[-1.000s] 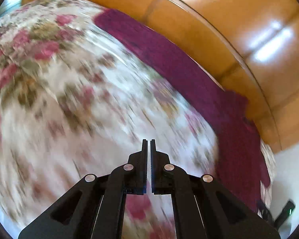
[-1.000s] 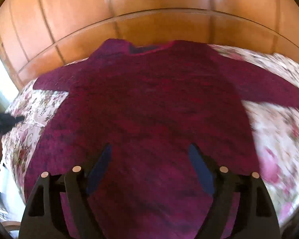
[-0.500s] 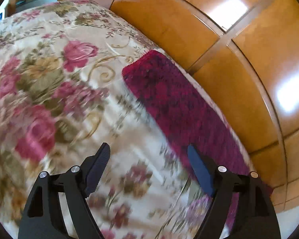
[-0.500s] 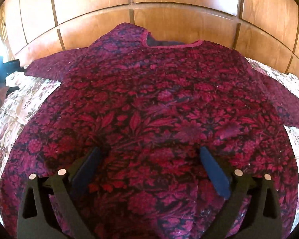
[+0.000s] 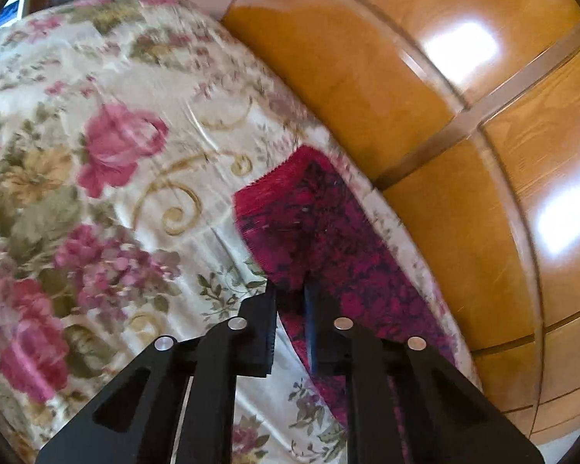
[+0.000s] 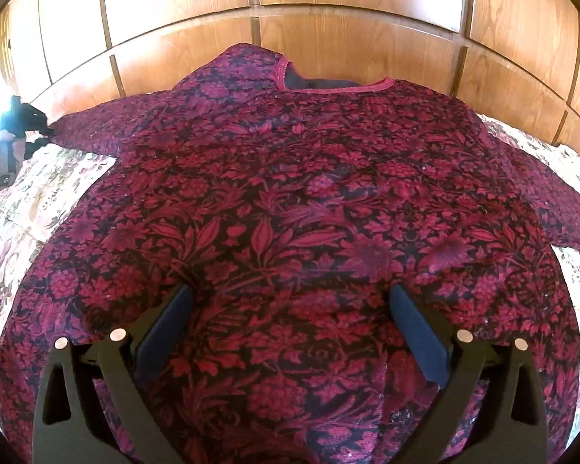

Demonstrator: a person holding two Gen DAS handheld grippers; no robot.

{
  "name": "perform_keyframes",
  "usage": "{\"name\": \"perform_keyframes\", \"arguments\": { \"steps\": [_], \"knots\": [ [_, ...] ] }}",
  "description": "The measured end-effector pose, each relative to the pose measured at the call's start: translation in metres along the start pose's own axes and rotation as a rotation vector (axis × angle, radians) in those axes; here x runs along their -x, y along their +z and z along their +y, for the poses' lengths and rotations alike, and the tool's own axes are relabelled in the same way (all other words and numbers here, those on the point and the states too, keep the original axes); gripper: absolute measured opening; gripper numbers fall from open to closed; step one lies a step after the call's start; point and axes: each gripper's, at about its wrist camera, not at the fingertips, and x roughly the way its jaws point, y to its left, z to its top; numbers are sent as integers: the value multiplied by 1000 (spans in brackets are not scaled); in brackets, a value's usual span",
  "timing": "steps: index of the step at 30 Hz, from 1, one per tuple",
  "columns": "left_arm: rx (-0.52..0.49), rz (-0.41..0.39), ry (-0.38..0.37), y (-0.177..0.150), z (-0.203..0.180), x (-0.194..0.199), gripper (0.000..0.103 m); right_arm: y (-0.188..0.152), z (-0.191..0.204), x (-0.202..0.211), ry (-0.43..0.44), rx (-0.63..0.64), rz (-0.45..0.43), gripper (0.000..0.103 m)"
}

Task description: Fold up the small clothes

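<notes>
- The left gripper [image 5: 290, 301] has just been closing; its jaws stand narrow, with the edge of the sleeve [image 5: 313, 232] of the red patterned top between them, and the fingers [image 5: 261, 328] appear to pinch the cloth.
- The sleeve's cuff lies just ahead of these jaws, flat on the floral bedspread [image 5: 96, 178], with the wooden headboard [image 5: 425, 123] to the jaws' right.
- The right gripper [image 6: 290, 309] has its jaws spread wide, nothing pinched between them.
- The red patterned top [image 6: 290, 193] lies spread flat beneath and ahead of the right jaws, its neckline at the far end near the headboard, sleeves stretched out to both sides.
- At the far left sleeve end, the other gripper shows small and dark.
</notes>
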Motion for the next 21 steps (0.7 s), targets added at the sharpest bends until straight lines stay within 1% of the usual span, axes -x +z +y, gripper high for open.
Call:
{"name": "perform_keyframes", "arguments": {
  "steps": [3, 4, 6, 8, 10, 12, 14, 16, 17, 18, 19, 21],
  "knots": [
    [10, -57, -19, -8, 14, 34, 10, 0, 0, 0, 1, -1, -1, 101],
    [6, -83, -12, -10, 20, 48, 10, 0, 0, 0, 1, 0, 0, 101],
    [14, -110, 2, -15, 36, 70, 10, 0, 0, 0, 2, 0, -1, 101],
    [30, -112, 23, -19, 53, 82, 9, 0, -1, 0, 2, 0, -2, 101],
    [24, -102, 74, -27, 66, 84, 9, 0, -1, 0, 2, 0, -2, 101],
    [24, -63, 127, -37, 76, 74, 9, 0, -1, 0, 2, -1, -3, 101],
    [9, -47, 177, -41, 77, 63, 11, 0, 0, 0, 3, 0, -2, 101],
    [-41, -56, 219, -42, 68, 60, 14, 0, -1, 0, 4, -2, -1, 101],
    [-66, -75, 232, -43, 59, 64, 19, 0, -1, 0, 6, -3, -1, 101],
    [-89, -82, 223, -45, 49, 69, 35, 0, -1, 1, 8, -6, -1, 101],
    [-106, -91, 208, -49, 40, 76, 54, 1, -1, 1, 10, -8, 0, 101],
    [-178, -142, 162, -62, 15, 95, 64, 2, -3, 2, 21, -17, 4, 101]
  ]
}}
